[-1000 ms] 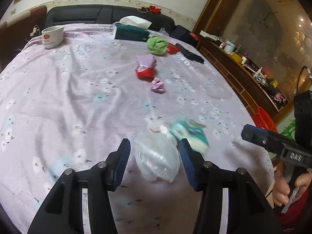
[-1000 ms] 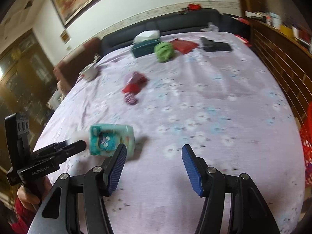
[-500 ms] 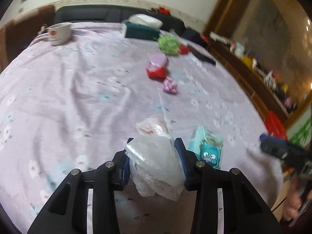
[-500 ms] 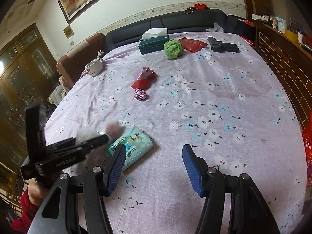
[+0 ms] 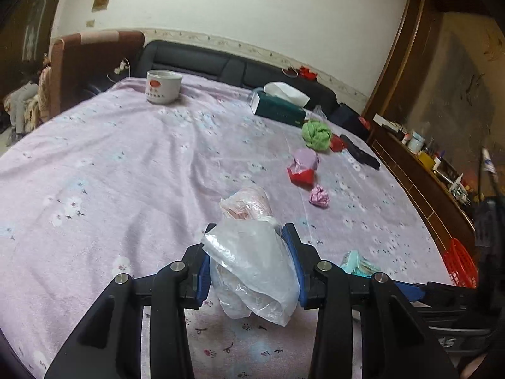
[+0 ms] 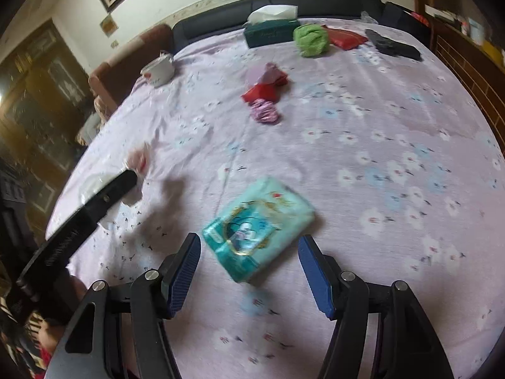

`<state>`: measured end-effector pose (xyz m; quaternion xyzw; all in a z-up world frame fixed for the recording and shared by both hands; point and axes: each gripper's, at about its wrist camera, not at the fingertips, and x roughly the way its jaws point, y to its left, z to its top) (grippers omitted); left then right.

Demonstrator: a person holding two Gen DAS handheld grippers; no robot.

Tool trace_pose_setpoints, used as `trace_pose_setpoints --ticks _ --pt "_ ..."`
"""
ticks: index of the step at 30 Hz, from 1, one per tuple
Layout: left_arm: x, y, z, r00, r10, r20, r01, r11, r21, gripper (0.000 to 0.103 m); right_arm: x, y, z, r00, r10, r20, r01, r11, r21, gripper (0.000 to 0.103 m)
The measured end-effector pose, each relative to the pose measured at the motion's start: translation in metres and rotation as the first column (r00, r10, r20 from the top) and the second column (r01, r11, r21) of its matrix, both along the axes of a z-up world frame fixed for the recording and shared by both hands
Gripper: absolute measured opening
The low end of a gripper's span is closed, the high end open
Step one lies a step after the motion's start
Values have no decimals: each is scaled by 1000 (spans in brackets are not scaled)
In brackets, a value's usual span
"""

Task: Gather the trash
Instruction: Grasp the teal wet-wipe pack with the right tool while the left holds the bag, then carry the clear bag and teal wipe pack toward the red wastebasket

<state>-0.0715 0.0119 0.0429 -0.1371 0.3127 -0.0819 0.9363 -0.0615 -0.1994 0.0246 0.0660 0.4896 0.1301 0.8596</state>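
A crumpled clear plastic bag (image 5: 252,262) is pinched between the blue pads of my left gripper (image 5: 249,237), which is shut on it just above the lilac flowered cloth. A pinkish plastic wad (image 5: 247,203) lies right beyond it. My right gripper (image 6: 249,246) hangs over a teal tissue pack (image 6: 258,224). Its jaws are opening, and the pack lies between and just ahead of the fingertips, untouched. Farther off lie a purple wad (image 5: 319,196), red and lilac wrappers (image 5: 301,169) and a green crumpled ball (image 5: 316,135).
A white mug (image 5: 163,87) stands at the far left. A green tissue box (image 5: 279,107), a red pouch (image 6: 345,38) and a black object (image 5: 361,156) lie at the far right. A red basket (image 5: 459,263) sits beyond the right edge, beside wooden cabinets.
My left gripper closed on the clear plastic bag and tilted up. My right gripper moved left and down over the teal pack, with its jaws a little wider.
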Motion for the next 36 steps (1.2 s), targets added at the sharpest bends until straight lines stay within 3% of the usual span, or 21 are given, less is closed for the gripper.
trace_pose_setpoints --ticks 9,14,18,19,26,32,36 --pt "0 2 -1 1000 -13 -12 13 1000 -16 39 25 29 -13 999 3 48 6 980 -199 69" --pt "-1 -6 -1 999 -50 -10 50 999 13 39 12 20 -14 997 34 75 -17 976 -217 59" --pt "-5 -17 1 996 -92 7 92 994 53 39 -5 4 -10 991 9 136 23 972 -234 34" --pt "-6 -20 1 994 -105 8 105 993 58 39 -9 -1 -8 989 -4 150 40 972 -232 32" --pt "-11 -53 -1 985 -172 -8 172 981 89 39 -23 -33 2 970 -92 224 131 978 -164 30" --pt "-14 -77 -3 981 -194 -6 192 970 151 39 -28 -42 0 952 -131 277 186 965 -183 30" --pt "-11 -76 -5 982 -186 -23 187 971 147 40 -28 -44 0 947 -136 291 194 964 -179 30"
